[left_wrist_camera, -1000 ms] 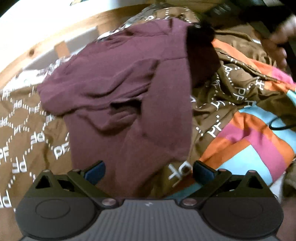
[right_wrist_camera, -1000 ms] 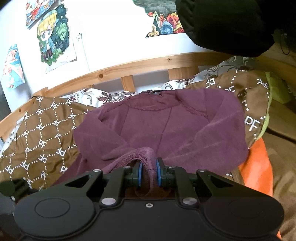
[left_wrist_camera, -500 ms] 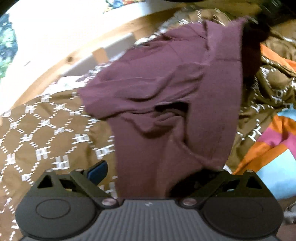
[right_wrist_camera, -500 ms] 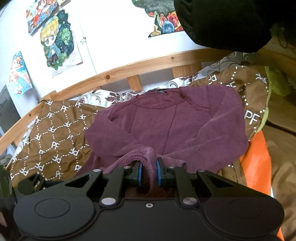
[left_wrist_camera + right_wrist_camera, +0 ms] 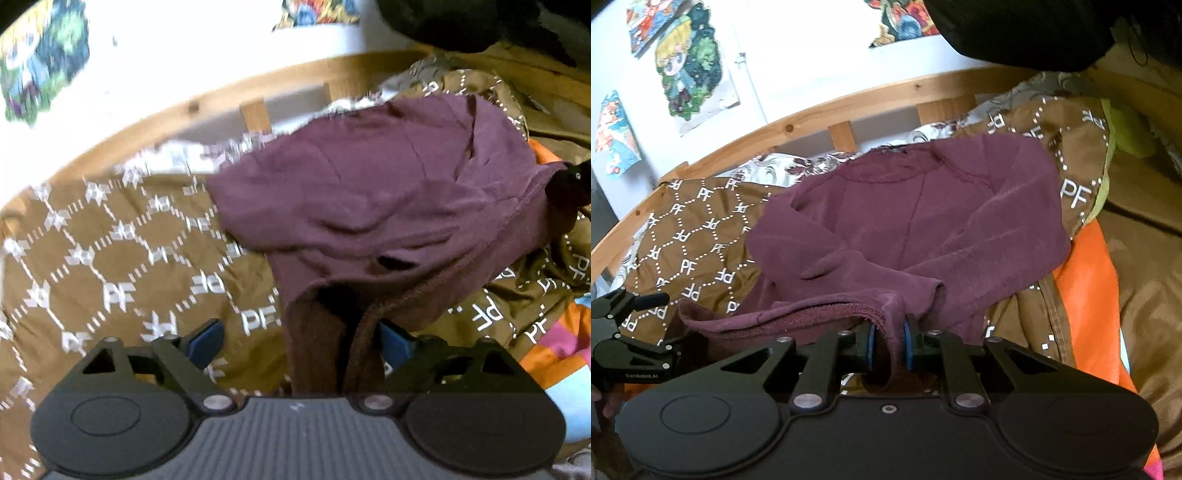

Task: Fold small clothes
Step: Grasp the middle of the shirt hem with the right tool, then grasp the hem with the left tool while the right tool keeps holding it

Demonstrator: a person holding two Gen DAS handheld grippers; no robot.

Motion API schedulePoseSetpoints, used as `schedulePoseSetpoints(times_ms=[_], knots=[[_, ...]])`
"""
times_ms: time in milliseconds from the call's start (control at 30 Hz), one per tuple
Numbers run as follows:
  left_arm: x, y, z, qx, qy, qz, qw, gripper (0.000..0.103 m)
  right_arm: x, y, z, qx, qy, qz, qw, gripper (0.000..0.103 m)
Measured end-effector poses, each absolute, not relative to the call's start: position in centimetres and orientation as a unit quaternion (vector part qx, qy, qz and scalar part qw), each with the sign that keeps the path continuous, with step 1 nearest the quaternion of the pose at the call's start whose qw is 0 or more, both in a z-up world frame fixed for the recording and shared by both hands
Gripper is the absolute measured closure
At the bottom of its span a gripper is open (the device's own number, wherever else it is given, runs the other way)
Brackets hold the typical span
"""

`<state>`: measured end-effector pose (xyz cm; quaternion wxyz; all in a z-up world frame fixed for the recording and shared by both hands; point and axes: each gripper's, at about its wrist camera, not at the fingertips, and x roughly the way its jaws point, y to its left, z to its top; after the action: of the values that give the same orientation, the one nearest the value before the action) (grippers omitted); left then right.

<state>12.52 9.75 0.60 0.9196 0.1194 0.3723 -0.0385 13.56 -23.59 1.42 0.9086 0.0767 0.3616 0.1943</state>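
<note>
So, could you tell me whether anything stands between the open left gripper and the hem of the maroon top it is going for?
Nothing visible does. The maroon top has its near hem already lying between the fingers of the left gripper, whose jaws have just been closing but do not yet press on it. The right gripper is shut on another part of the hem.

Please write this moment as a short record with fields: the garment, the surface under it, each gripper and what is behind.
garment: maroon sweater, lying spread on the bed, hem bunched toward the cameras
surface: brown patterned blanket with white letters
right gripper: shut on the sweater hem, fabric pinched between the blue pads
left gripper: jaws wide, just been closing; the sweater's edge hangs between them, not yet pinched
behind: wooden bed rail, white wall with cartoon posters
</note>
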Motion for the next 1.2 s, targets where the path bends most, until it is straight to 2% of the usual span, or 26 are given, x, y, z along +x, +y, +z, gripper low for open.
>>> schedulePoseSetpoints(times_ms=[167,400,467,600,633,700,867,1200], knots=[[10.7,9.6,-0.8,0.109,0.384,-0.055,0.915,0.022,14.1,-23.4,0.6,0.078,0.366,0.193,0.907,0.087],[7.3,7.1,-2.7,0.189,0.373,-0.053,0.907,0.025,13.1,-23.6,1.8,0.082,0.331,0.192,0.92,0.087],[7.0,6.5,-3.2,0.215,0.377,-0.034,0.9,0.035,12.8,-23.5,2.4,0.081,0.326,0.193,0.922,0.087],[6.2,7.0,-2.3,0.196,0.364,-0.022,0.91,0.087,11.8,-23.2,3.5,0.071,0.318,0.195,0.925,0.087],[6.1,7.3,-1.8,0.191,0.355,-0.016,0.915,0.094,11.5,-23.1,3.6,0.064,0.321,0.197,0.924,0.087],[5.7,8.1,-0.7,0.176,0.333,-0.011,0.926,0.097,10.5,-22.8,3.6,0.047,0.321,0.195,0.926,0.087],[5.2,9.3,1.9,0.151,0.282,-0.019,0.947,0.099,7.6,-23.2,3.0,0.032,0.32,0.193,0.927,0.089],[1.9,11.5,7.4,0.112,0.201,-0.038,0.972,0.1,1.6,-25.0,5.1,0.052,0.254,0.174,0.95,0.092]])
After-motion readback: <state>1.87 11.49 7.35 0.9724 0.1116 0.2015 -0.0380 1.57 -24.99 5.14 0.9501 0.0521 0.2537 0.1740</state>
